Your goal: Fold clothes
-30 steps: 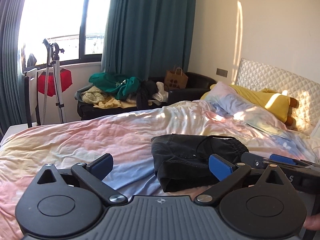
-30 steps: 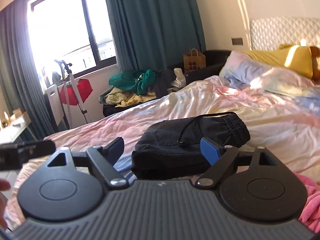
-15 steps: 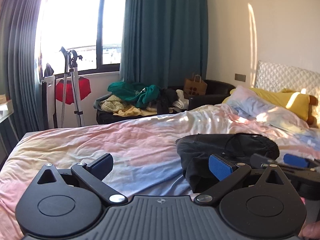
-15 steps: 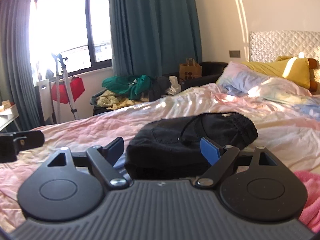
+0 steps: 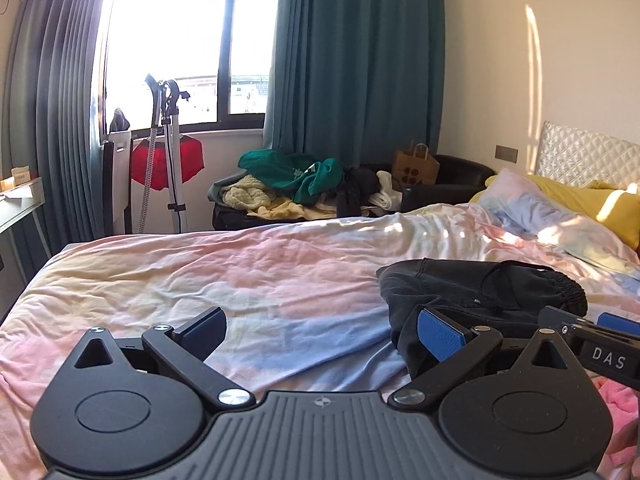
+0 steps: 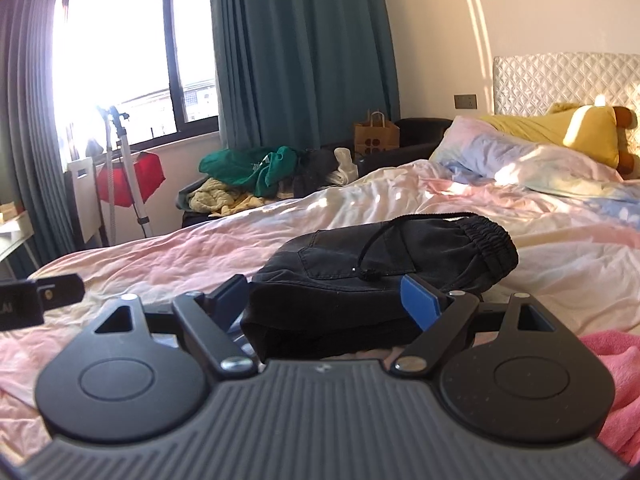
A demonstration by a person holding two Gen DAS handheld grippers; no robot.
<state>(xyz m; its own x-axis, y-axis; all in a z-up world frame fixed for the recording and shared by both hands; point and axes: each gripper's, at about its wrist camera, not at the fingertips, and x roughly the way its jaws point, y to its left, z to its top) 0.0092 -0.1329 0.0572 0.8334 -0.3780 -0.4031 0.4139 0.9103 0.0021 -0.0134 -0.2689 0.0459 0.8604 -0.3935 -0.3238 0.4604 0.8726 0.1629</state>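
A folded black garment (image 6: 380,264) with an elastic waistband and a drawstring lies on the pastel tie-dye bedspread (image 5: 248,280). In the left wrist view it (image 5: 472,292) sits to the right. My left gripper (image 5: 320,326) is open and empty, low over the bedspread, left of the garment. My right gripper (image 6: 324,298) is open, its jaws on either side of the garment's near edge, not closed on it. The right gripper's body shows at the right edge of the left wrist view (image 5: 600,352).
A pink fluffy cloth (image 6: 612,360) lies at the near right. Pillows (image 6: 520,160) and a yellow plush (image 6: 580,132) are at the headboard. A black sofa piled with clothes (image 5: 304,188), a paper bag (image 5: 416,164) and a garment steamer (image 5: 164,152) stand past the bed.
Both grippers have pulled back and swung left, so the garment sits further right in the left wrist view. The garment has not moved. Both jaws stayed open.
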